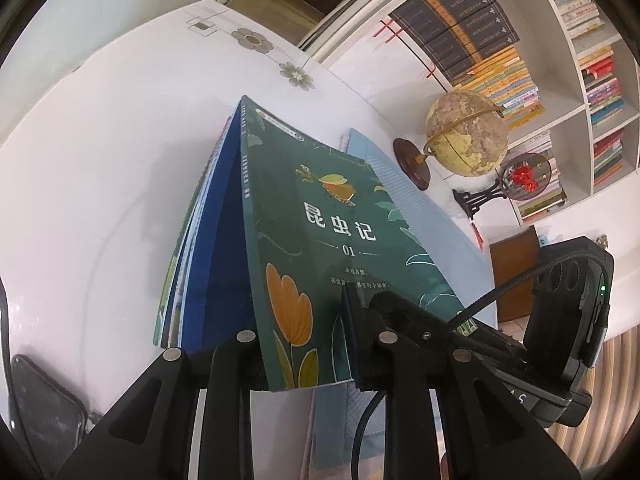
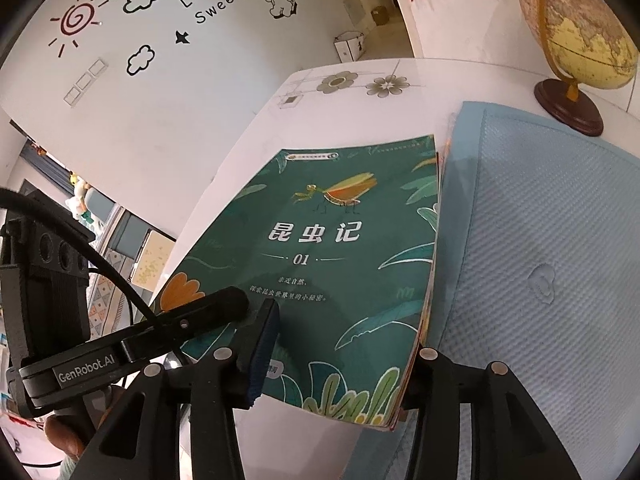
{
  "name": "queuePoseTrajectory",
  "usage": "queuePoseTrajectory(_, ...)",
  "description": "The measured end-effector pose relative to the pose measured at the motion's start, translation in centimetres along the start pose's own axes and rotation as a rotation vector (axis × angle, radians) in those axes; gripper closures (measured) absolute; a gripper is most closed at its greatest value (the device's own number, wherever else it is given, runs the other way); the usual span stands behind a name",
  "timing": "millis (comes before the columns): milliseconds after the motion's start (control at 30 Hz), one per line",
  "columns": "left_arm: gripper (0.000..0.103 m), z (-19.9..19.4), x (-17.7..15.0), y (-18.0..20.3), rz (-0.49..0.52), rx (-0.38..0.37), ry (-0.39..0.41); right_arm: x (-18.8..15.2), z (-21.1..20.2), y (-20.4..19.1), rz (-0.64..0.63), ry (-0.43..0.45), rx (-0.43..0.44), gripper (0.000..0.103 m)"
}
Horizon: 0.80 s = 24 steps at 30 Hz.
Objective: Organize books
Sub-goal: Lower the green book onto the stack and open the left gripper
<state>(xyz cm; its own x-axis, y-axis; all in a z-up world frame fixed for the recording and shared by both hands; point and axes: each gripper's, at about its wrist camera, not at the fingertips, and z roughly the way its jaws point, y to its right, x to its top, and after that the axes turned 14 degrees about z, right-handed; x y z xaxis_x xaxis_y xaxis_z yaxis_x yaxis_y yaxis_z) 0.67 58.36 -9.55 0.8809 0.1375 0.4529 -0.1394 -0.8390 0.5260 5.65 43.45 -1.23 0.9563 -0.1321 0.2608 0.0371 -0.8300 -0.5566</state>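
A stack of thin books stands on edge on the white table (image 1: 80, 184), fronted by a green book (image 1: 320, 220) with a mantis drawing and "01" on its cover. My left gripper (image 1: 304, 344) is shut on the stack's near edge; its fingers (image 1: 352, 320) press the green cover, and the blue and other books (image 1: 212, 240) fan out on the left. In the right wrist view the green book (image 2: 340, 248) fills the middle, and my right gripper (image 2: 340, 360) is shut on its lower edge. The left gripper (image 2: 208, 312) shows there at the left, against the cover.
A light blue textured folder (image 2: 540, 260) lies under and to the right of the books. A globe (image 1: 466, 134) on a wooden stand and a red-flower fan ornament (image 1: 524, 176) stand at the table's far side. A full bookshelf (image 1: 560, 60) is behind. A dark phone (image 1: 44, 400) lies at the left.
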Motion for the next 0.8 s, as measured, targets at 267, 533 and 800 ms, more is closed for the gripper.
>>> queuePoseTrajectory(267,0.079,0.0,-1.4,-1.6,-0.049,0.055,-0.026,-0.6,0.6,0.3,0.022,-0.025,-0.023,0.056)
queuePoseTrajectory(533,0.079,-1.2,-3.0,-3.8,-0.112,0.089,-0.024,-0.7,0.2,0.8,0.041,-0.034,-0.04,0.056)
queuePoseTrajectory(800,0.079,-1.7,-3.1,-4.6,-0.142,0.089,-0.002,-1.9,0.6,-0.4,-0.025,-0.051,-0.067,0.053)
